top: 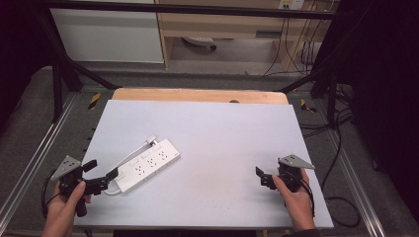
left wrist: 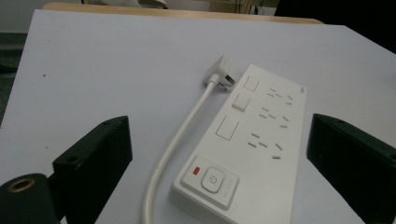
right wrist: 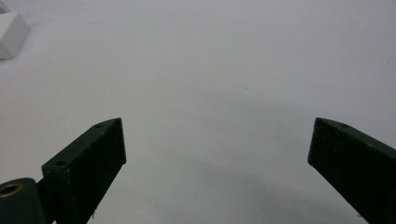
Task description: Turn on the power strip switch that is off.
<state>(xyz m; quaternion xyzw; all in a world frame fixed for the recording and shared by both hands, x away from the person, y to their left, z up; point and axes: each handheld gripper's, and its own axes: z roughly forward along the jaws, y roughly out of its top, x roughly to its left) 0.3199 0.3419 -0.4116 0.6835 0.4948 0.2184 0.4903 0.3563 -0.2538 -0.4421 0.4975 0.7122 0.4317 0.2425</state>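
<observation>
The power strip point(top: 147, 166) lies flat on the white table point(top: 217, 128), in its near-left part, set at a slant so that its switch end faces the person's left hand. In the left gripper view the strip's top face shows a power button point(left wrist: 212, 179) with a red indicator beside it, then three blank rectangular covers and three socket groups running away from the camera. Its white cable point(left wrist: 180, 140) leaves the near end, runs along the strip's side and ends in a plug point(left wrist: 223, 74) that lies on the table just beside the far end of the strip.

The left gripper point(top: 101, 178) hovers just beside the switch end, its jaws spread wide with nothing between them. The strip's near end sits ahead of and between the two jaw tips, untouched. The step in hand reads as an approach to grasp the strip at this end.

To do this well, the left gripper should advance along the strip's long axis until the jaws straddle the body, not the cable. The jaws should close on the two long side walls, low enough to avoid the power button. The cable runs close to one wall, so that jaw should pass outside it or the cable may be pinched.

The right gripper point(top: 264, 177) rests well apart over bare table at the near right, jaws likewise spread and empty. It can steady the far end if the strip pivots.
</observation>
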